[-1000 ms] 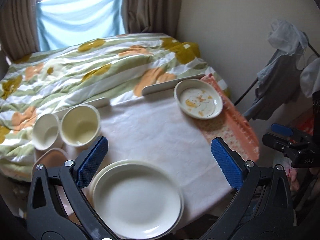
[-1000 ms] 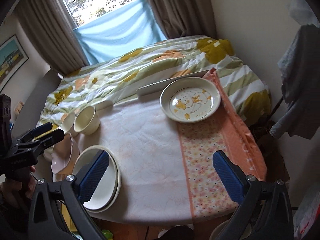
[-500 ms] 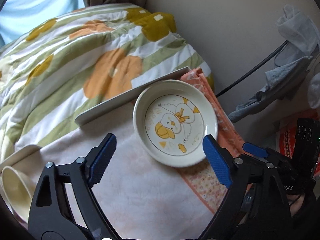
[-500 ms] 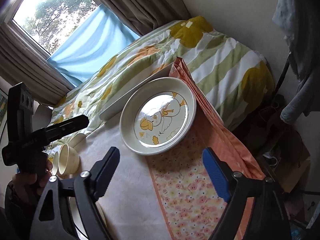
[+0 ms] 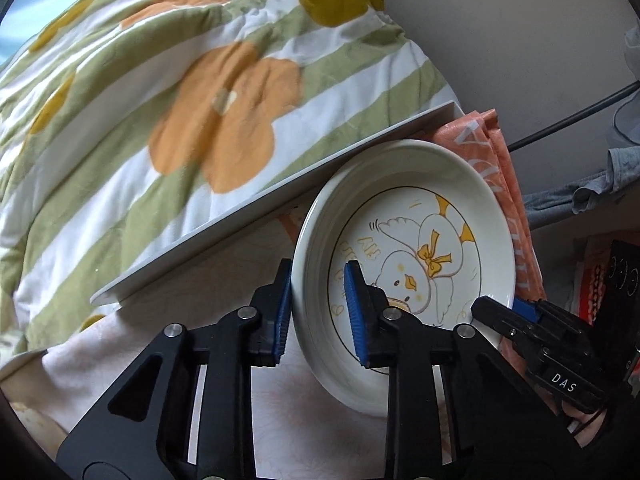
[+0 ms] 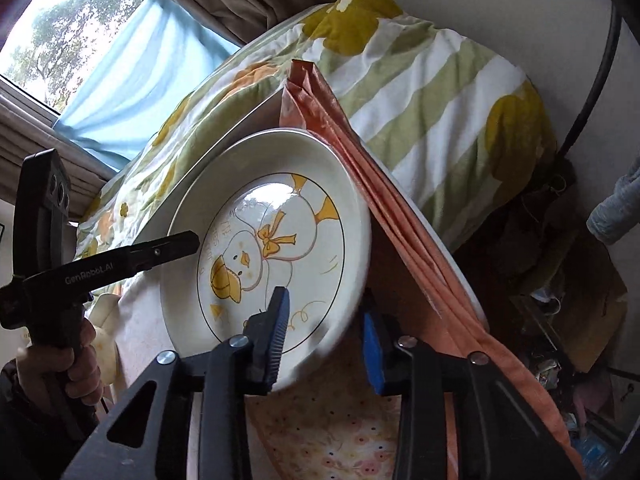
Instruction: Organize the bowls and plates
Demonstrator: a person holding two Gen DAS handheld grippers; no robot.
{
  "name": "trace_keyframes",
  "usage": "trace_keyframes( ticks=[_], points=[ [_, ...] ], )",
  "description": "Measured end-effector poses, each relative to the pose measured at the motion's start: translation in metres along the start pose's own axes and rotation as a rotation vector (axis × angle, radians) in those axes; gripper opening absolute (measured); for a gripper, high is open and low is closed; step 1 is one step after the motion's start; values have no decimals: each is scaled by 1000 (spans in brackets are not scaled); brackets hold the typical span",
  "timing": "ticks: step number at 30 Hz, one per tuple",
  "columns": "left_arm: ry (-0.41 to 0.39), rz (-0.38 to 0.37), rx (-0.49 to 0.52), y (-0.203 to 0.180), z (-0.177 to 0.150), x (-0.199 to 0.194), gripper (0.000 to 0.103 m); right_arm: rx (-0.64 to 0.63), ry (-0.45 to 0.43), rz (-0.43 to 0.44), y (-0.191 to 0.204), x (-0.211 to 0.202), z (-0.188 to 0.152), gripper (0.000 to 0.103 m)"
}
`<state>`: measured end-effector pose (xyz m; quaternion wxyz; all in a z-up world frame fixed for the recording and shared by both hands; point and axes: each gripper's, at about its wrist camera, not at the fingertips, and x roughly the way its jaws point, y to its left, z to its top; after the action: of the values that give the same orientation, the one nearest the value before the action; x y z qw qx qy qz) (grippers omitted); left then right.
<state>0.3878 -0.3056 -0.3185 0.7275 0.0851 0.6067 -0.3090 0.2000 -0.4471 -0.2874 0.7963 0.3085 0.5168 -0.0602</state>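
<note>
left tool (image 5: 318,312): black, blue ribbed pads, silver screws | right tool (image 6: 324,336): same

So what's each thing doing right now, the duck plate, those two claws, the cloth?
Duck plate: clamped at opposite rims, one edge apparently lifted.
Left claw: jaws just closed, straddling the plate's rim.
Right claw: jaws just closed, straddling the opposite rim.
Orange floral cloth: spread under the plate, hanging over the table edge.
Flowered quilt: rumpled behind the table.
</note>
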Motion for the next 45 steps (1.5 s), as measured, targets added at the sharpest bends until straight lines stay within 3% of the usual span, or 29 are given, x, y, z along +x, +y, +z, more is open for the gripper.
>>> trace_keyframes(
  ticks=[3, 7, 15, 18, 23, 29, 36, 45],
  points=[
    [4, 27, 18, 0, 1, 2, 13, -1, -4, -38, 0, 1, 1, 15],
    [1, 82, 53, -6, 0, 3, 13, -13, 4, -52, -1, 4, 4, 15],
    [-29, 111, 71, -14, -4, -14, 13, -16, 9, -26, -3, -3, 9, 15],
    [-66, 107, 57, -16, -6, -32, 13, -37, 3, -25, 3, -10, 8, 15],
    [-146, 165, 47, -30, -17, -75, 13, -90, -35, -2, 19, -37, 10, 15],
    [-227, 146, 8, -35, -37, -132, 13, -163, -89, 16, 44, -82, 11, 15],
    [-313, 146, -72, -26, -96, -193, 13, -266, -96, 40, 84, -125, -18, 15],
    [-365, 177, -216, 1, -219, -246, 13, -366, -54, 97, 131, -143, -94, 15]
  ],
)
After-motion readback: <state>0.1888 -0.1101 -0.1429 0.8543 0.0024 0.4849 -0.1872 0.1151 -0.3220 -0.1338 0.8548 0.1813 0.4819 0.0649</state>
